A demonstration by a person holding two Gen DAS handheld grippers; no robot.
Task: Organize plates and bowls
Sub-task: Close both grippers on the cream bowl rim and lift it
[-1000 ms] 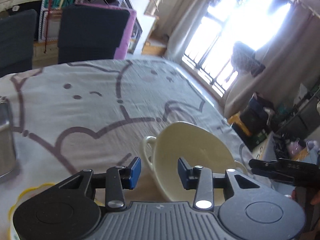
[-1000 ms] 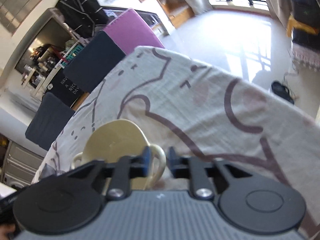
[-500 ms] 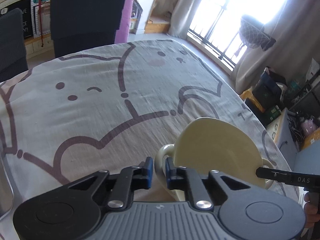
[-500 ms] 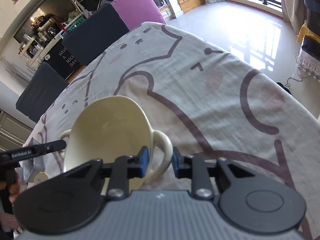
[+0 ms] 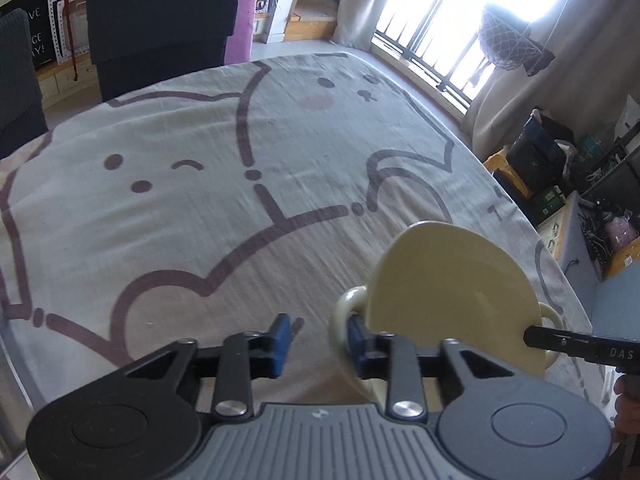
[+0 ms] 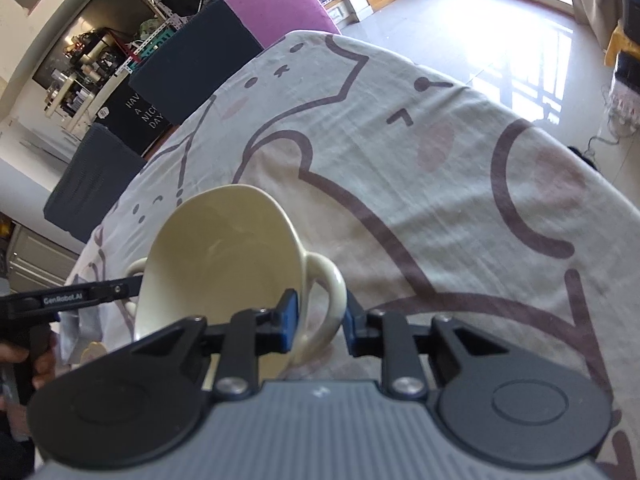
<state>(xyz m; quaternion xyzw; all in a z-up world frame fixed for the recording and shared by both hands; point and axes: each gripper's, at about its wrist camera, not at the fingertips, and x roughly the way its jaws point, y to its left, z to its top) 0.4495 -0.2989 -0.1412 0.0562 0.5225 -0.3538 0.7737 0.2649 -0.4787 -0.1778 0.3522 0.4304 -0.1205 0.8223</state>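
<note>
A cream two-handled bowl (image 5: 448,292) is tilted above the cartoon tablecloth (image 5: 240,200). In the left wrist view my left gripper (image 5: 316,338) is open; its right pad sits inside the bowl's left handle (image 5: 344,316), its left pad is clear of it. In the right wrist view the bowl (image 6: 224,264) is tilted on its side. My right gripper (image 6: 318,320) has its jaws around the bowl's right handle (image 6: 326,284), closed on it. Each view shows the other gripper's black finger at the bowl's far side.
Dark chairs (image 5: 160,20) and a purple chair (image 6: 276,4) stand at the table's far edge. The table edge on the window side drops to the floor (image 6: 500,40). Boxes and clutter (image 5: 560,168) lie beyond it.
The left gripper, which closed at the bowl's left handle half a second ago, has opened again. The right gripper stays on the right handle and the bowl has risen and tilted.
</note>
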